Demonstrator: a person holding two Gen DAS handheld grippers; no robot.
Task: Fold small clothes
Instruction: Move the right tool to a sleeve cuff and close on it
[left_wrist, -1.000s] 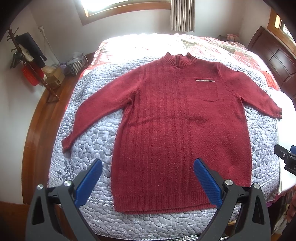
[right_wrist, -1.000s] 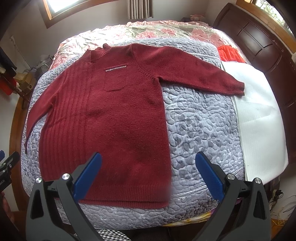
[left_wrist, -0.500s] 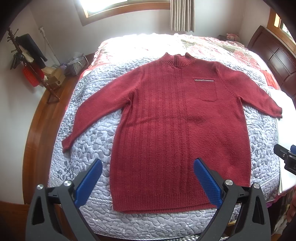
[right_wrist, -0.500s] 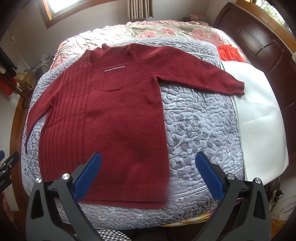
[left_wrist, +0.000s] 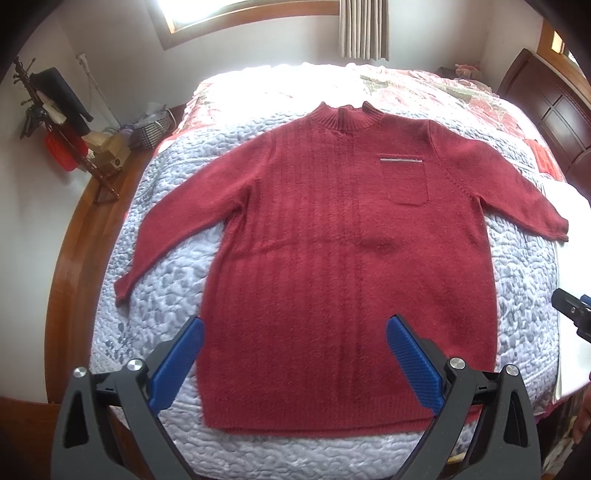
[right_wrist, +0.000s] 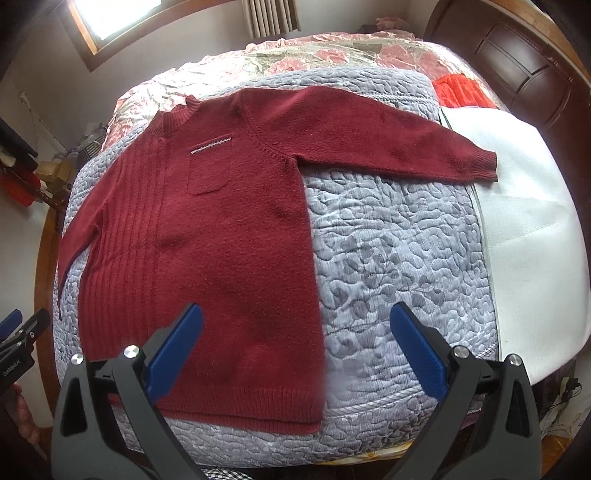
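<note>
The red sweater (left_wrist: 343, 258) lies flat, face up, sleeves spread, on the grey quilt (right_wrist: 399, 258), while the left gripper (left_wrist: 293, 354) and right gripper (right_wrist: 295, 343) hover spread wide, holding nothing, so each should probably pinch one sleeve cuff cleanly and fold inward.

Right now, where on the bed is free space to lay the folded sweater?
The grey quilt is bare between the sweater body and the white sheet, below the outstretched sleeve. A narrower strip lies under the other sleeve. The middle is covered.
</note>
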